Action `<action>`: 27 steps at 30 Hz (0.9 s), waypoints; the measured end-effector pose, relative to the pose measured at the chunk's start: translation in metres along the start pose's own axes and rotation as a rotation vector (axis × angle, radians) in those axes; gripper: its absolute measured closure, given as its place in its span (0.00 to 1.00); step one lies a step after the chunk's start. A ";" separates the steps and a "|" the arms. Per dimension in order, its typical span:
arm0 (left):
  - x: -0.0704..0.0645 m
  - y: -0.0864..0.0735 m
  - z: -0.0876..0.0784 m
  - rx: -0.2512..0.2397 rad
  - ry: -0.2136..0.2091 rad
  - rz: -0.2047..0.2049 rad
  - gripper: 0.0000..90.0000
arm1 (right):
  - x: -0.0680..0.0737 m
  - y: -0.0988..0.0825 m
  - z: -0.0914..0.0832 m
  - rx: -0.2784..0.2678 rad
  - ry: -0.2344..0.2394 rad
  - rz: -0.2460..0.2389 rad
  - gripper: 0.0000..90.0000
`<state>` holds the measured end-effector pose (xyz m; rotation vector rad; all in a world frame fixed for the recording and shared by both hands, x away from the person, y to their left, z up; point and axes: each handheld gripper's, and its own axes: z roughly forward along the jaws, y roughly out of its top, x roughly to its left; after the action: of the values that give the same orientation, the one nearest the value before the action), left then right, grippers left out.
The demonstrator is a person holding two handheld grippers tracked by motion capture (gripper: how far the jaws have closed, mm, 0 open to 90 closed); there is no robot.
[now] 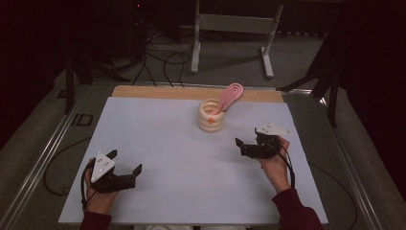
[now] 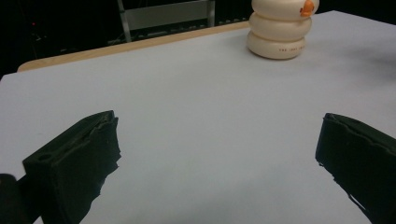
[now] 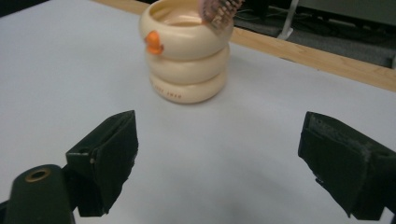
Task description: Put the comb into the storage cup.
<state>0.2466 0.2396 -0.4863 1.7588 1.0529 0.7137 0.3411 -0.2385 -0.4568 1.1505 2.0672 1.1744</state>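
Nearest, at the near left of the white table (image 1: 191, 158): left gripper (image 1: 125, 162), held in a hand (image 1: 98, 199), jaws spread wide, empty, resting low over the bare surface. Across at the right, a little farther in: right gripper (image 1: 245, 142), held in the other hand (image 1: 276, 165), jaws likewise spread apart, gripping nothing, pointed left toward the middle. Beyond both, near the far edge and nearer the right gripper: cream cup (image 1: 211, 116) shaped like three stacked rings, upright, with a small orange beak (image 3: 153, 43) on its side. Inside the cup: pink hairbrush (image 1: 230, 96), leaning up and to the right, head above the rim. Well apart from both grippers, untouched.
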 end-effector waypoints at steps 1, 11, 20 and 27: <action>0.001 0.001 -0.001 0.001 0.004 0.005 0.00 | 0.001 -0.002 -0.003 -0.007 0.001 -0.008 0.13; 0.008 0.009 -0.011 -0.012 0.021 0.022 0.00 | 0.004 -0.019 -0.035 -0.100 0.010 -0.018 0.13; 0.009 0.013 -0.017 -0.032 0.029 0.048 0.00 | 0.011 -0.044 -0.051 -0.171 -0.016 -0.029 0.14; 0.008 0.013 -0.020 -0.060 0.033 0.053 0.00 | 0.010 -0.067 -0.058 -0.183 -0.039 0.009 0.12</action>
<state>0.2385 0.2527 -0.4662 1.7341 1.0003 0.8011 0.2648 -0.2744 -0.4858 1.0880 1.8838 1.3055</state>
